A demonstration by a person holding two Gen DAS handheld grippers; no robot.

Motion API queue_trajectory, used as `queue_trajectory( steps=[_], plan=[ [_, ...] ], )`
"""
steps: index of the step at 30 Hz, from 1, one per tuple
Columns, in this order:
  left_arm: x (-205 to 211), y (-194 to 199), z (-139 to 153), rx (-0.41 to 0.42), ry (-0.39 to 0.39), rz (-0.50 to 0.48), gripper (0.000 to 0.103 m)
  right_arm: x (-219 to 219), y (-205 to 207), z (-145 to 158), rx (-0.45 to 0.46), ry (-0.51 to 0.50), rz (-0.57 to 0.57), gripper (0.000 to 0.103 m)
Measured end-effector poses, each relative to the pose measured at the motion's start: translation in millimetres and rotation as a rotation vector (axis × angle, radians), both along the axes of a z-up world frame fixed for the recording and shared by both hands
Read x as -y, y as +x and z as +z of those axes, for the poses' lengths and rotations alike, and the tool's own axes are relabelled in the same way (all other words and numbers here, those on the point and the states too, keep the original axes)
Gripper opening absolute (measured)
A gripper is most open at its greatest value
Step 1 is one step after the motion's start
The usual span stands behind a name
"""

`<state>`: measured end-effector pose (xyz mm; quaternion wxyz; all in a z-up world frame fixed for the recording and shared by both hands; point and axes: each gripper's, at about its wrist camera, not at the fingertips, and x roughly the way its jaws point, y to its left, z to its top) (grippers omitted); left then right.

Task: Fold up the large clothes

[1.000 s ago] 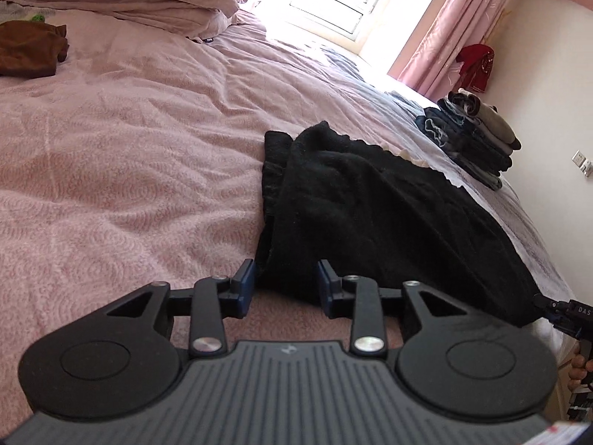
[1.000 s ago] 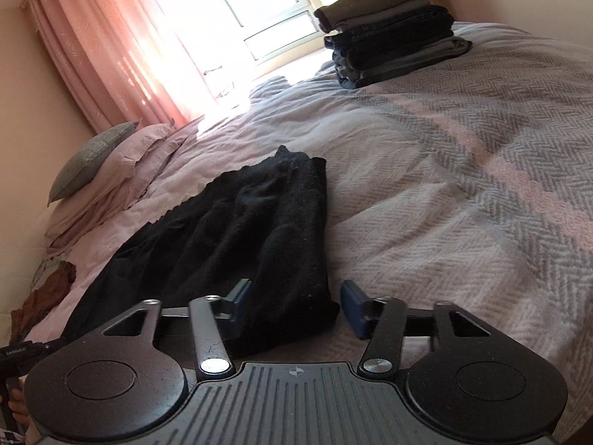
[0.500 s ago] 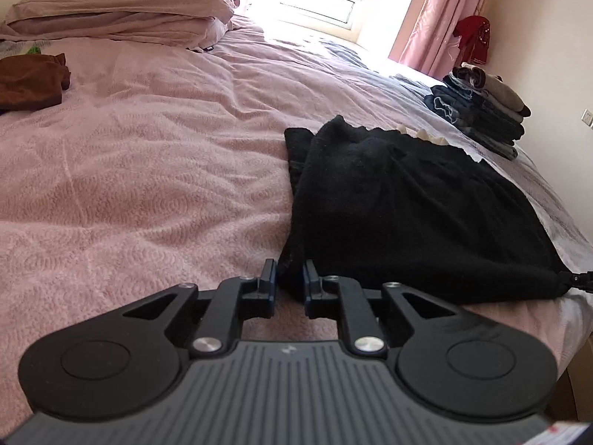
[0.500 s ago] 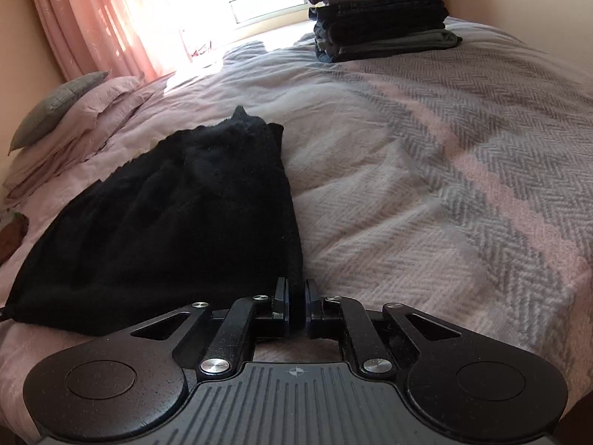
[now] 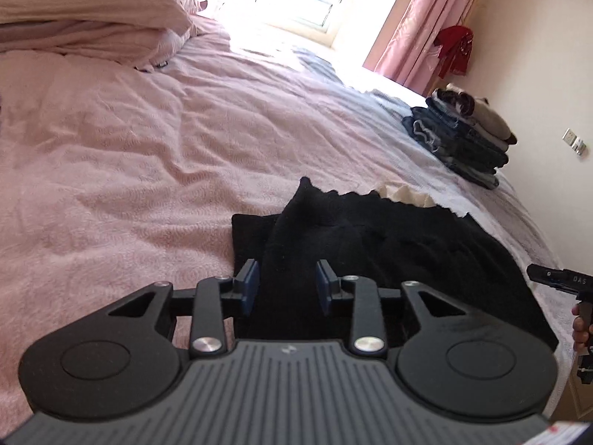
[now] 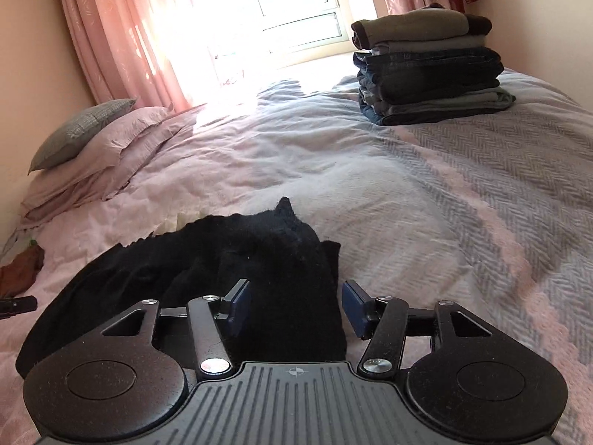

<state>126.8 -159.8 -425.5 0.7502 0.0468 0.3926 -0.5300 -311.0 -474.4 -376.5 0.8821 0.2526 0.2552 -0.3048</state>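
Observation:
A black knitted garment [image 5: 389,259] lies on the pink bedspread [image 5: 129,185], doubled over so that a raised fold runs along its near side. My left gripper [image 5: 286,287] is open, hovering low over the garment's left end, and black fabric lies loose between its blue pads [image 5: 249,289]. Over the garment's [image 6: 259,259] right end, my right gripper [image 6: 296,307] is open as well, its pads [image 6: 355,309] standing either side of the fold without pinching it. A cream edge [image 5: 402,194] peeks out behind the black cloth.
A stack of folded clothes [image 6: 426,66] sits at the bed's far corner by the window. Pillows [image 6: 92,137] are piled at the head end, with a brown cloth [image 6: 20,274] near them. A person's hand [image 5: 580,328] shows at the right edge.
Both grippers closed on the garment's near corners, carried them forward over the cloth, then opened. The garment now lies shorter, with a bulging fold.

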Motion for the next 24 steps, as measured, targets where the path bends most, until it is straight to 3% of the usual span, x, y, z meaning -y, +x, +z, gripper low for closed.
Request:
queue_trajectory(
  steps=[2,3,4,5,7,10,11,12,13,15,19,21,24],
  plan=[
    [13.4,3.1,-11.7,-0.005,0.027,-0.005,0.024,7.7,8.7,-7.1,0.0,0.019,0.003,0.052],
    [15.5,3.2,-15.1,-0.005,0.022,-0.011,0.0,10.0,11.4,-10.9,-0.005,0.019,0.007,0.043],
    [15.6,1.7,-16.4,0.006,0.012,-0.014,0.001,12.1,14.0,-15.5,-0.023,0.014,0.011,0.027],
    [14.3,0.0,-16.4,0.038,0.007,-0.003,0.001,14.5,15.6,-19.6,-0.045,0.011,0.004,0.002],
    [8.5,0.5,-18.5,0.11,-0.004,0.042,0.003,19.7,15.1,-27.1,-0.061,0.006,-0.031,0.001],
    [6.3,10.8,-34.9,0.07,0.027,0.064,0.004,25.6,17.2,-35.9,-0.08,0.035,-0.091,0.002],
    [8.5,8.0,-35.8,0.092,0.041,0.06,0.005,24.9,19.6,-35.0,-0.098,0.039,-0.097,0.003],
    [11.4,3.8,-33.4,0.123,0.059,0.054,0.008,22.8,22.8,-31.8,-0.13,0.029,-0.096,0.01],
    [13.4,0.6,-28.5,0.15,0.078,0.055,0.012,19.3,26.9,-26.5,-0.187,0.003,-0.105,0.028],
    [12.2,-1.3,-14.4,0.173,0.076,0.08,0.033,8.3,28.3,-11.8,-0.247,-0.096,-0.127,0.049],
    [11.7,-4.2,16.9,0.213,-0.007,0.11,0.035,-11.1,27.1,14.5,-0.137,-0.202,-0.068,0.05],
    [28.9,-13.8,22.5,0.241,-0.013,0.052,0.034,-19.4,41.6,16.7,-0.104,-0.228,0.021,0.05],
    [59.1,-28.2,8.3,0.257,0.022,-0.041,0.035,-18.6,71.4,-3.8,-0.145,-0.231,0.115,0.05]
  ],
)
